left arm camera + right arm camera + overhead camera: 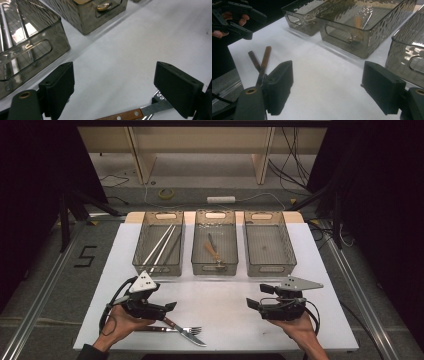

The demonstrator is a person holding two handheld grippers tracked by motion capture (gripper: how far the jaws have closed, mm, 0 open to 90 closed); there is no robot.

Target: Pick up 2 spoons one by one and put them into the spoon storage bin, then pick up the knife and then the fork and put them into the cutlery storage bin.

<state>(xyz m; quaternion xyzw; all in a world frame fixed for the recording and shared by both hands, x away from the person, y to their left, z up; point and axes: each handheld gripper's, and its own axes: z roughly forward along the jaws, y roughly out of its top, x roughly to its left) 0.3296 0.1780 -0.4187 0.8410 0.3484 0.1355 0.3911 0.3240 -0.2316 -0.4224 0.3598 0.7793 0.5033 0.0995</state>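
— Cutlery first: a knife [176,327] and a fork [192,330] lie crossed at the near edge of the table [220,305], just below the left gripper [171,306]. Its own view shows the wood-handled knife [130,115] low between its jaws.

— And the tongs themselves?

— Both wide and empty. The left gripper hovers right over the two pieces; the right gripper [251,304] hangs well apart from them, over bare tabletop, jaws pointing towards the left.

— What could go wrong?

— Because the two pieces overlap, I'd say closing on the knife may drag the fork along, or flick it off the near edge. The flat blade lies flush with the table, so a pinch there could slip; the handle looks the safer grip.

— The containers?

— Three smoky clear bins in a row at the far side. The left bin [141,251] holds long pale chopsticks [161,244] laid lengthwise. The middle bin [196,251] holds a few utensils [214,251], one with a wooden handle; exactly what they are is hard to tell. The right bin [289,251] looks empty.

— Any risk there?

— A long piece carried tilted might catch a bin rim and nudge it, I think.
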